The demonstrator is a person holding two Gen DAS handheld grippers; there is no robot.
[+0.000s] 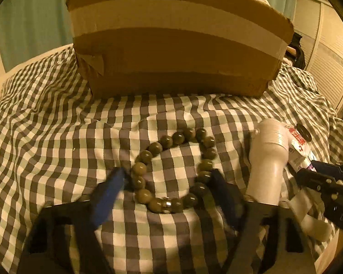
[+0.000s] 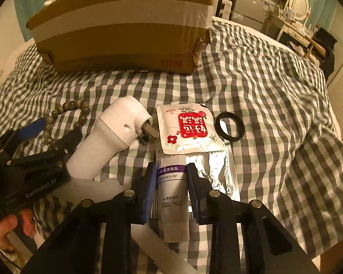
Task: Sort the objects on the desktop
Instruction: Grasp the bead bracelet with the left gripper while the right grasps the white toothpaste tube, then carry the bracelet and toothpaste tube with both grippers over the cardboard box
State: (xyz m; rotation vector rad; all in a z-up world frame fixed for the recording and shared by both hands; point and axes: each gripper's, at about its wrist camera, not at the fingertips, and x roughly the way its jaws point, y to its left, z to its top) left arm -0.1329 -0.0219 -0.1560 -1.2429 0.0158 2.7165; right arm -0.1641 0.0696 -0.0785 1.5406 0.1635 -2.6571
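Left wrist view: left gripper [image 1: 165, 183] jaws half-spread around bead bracelet [image 1: 175, 171] on checked cloth [image 1: 57, 125], blurred, contact unclear; cardboard box [image 1: 176, 45] behind, white tool [image 1: 268, 159] to the right. Right wrist view: right gripper [image 2: 170, 190] narrowed on toothpaste tube [image 2: 172, 194], pads [image 2: 149, 191] against both sides; sachet [image 2: 189, 129] over the tube's far end, black ring [image 2: 228, 126] just beside

Both wrist cameras are looking steeply down, close over the checked cloth [image 1: 57, 118], facing the cardboard box [image 1: 171, 52]; both are seeing the bead bracelet [image 2: 64, 118] and white dryer [image 2: 116, 132].
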